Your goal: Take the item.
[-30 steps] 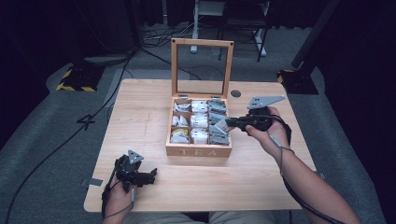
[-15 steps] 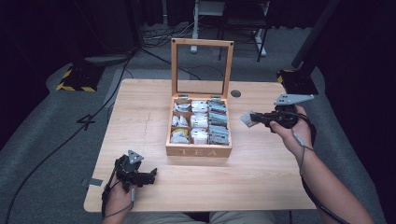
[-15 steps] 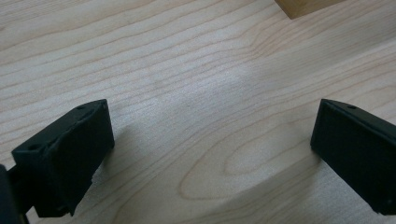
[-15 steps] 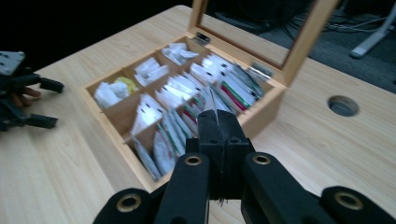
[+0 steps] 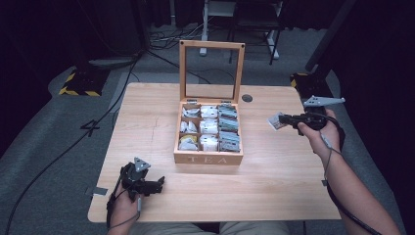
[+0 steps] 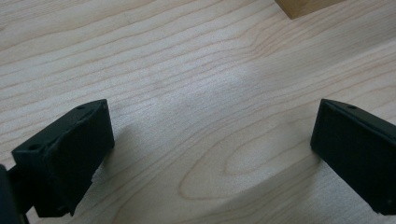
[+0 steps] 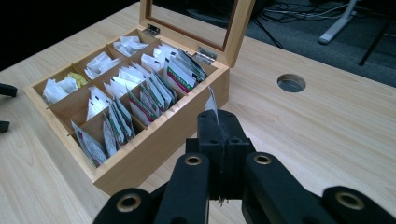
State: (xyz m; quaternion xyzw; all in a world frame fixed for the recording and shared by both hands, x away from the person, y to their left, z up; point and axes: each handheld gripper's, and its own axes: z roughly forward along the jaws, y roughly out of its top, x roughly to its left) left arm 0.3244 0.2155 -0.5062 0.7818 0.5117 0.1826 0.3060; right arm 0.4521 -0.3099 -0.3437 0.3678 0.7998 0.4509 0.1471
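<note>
Wooden tea box [image 5: 208,157] sits mid-table with its glass-paned lid [image 5: 211,71] standing upright, its compartments packed with tea bags [image 5: 229,131]. The right gripper [image 5: 285,119] is held above the table [image 5: 274,186] well to the right of the box, its jaws pressed together on one tea bag packet [image 5: 275,121] (seen edge-on in the right gripper view [image 7: 212,103], poking up from between the black pads). A second ago that gripper was over the box's right-hand column; half a second ago it was already clear of the box with the packet, and now it is a little farther right. The left gripper [image 5: 155,185] has not moved from the near left corner of the table, jaws wide apart over bare wood.
</note>
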